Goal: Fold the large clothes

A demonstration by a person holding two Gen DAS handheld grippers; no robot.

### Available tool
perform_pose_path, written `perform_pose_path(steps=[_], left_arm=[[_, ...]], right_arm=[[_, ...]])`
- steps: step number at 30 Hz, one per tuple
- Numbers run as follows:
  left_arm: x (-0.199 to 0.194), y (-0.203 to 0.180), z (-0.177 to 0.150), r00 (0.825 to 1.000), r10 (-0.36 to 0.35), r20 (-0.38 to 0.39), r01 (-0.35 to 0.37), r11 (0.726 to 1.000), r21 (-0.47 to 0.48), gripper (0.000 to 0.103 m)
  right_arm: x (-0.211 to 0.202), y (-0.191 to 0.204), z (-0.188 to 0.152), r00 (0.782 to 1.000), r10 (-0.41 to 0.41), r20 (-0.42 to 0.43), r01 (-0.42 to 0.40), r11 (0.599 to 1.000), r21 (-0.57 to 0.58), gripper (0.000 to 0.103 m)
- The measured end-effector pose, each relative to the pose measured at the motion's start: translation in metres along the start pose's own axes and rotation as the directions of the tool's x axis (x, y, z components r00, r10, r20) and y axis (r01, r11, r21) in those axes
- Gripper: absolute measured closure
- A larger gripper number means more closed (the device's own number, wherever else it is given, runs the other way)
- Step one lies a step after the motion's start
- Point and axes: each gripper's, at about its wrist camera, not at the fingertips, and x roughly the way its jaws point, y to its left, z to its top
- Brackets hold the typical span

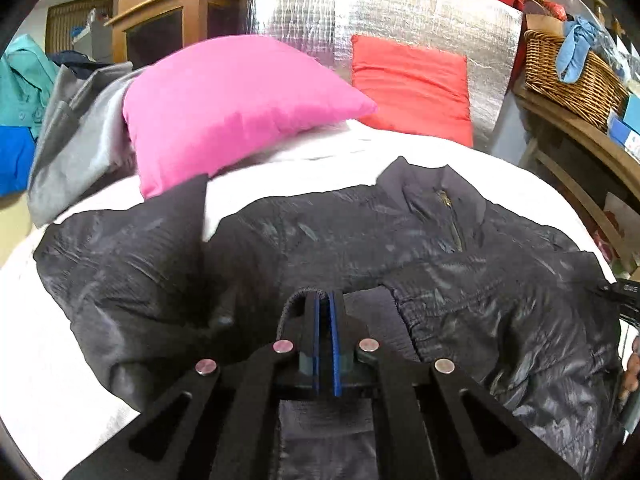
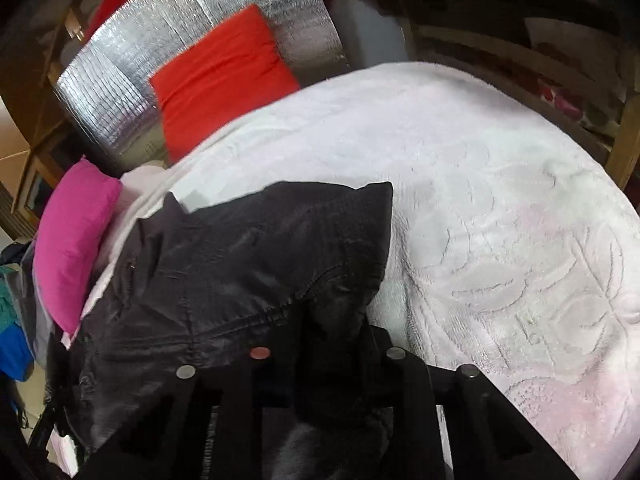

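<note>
A large shiny black jacket lies spread on a white bedspread, collar and zipper toward the back right. My left gripper is shut on the jacket's ribbed hem edge, held near the front. In the right wrist view the same jacket is bunched and folded over; my right gripper is shut on a fold of it, with the fingertips buried in the black fabric. The other gripper shows at the right edge of the left wrist view.
A pink pillow and a red cushion lean against a silver foil panel at the bed's head. Grey and teal clothes pile at the left. A wicker basket sits on a wooden shelf on the right. The white bedspread extends right.
</note>
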Motion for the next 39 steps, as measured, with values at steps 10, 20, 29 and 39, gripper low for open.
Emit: perform_pose_path(steps=[10,20,29,39], left_arm=[[0.037,0.022,-0.013,0.969,-0.092,-0.231,0.05,0.982,-0.183,0.018],[0.012,0.005,-0.005,0.998,-0.041,-0.044,0.038,0.997,-0.064,0.093],[0.003,0.026,0.011,0.976,0.213,0.048,-0.212,0.977,-0.009,0.098],[-0.041,0.106,0.021,0.99,0.112,0.085,-0.083,0.955,-0.286,0.034]], right_arm=[[0.014,-0.012,0.0,0.992,0.036,-0.117,-0.029,0.998,0.064,0.059],[0.009,0.011,-0.01,0.998,0.012,-0.068,-0.014,0.999,-0.031,0.076],[0.013,0.008,-0.013,0.992,-0.046,-0.113,0.041,0.998,-0.047,0.076],[-0.045,0.033,-0.001,0.983,-0.114,0.145,0.115,0.993,0.0,0.017]])
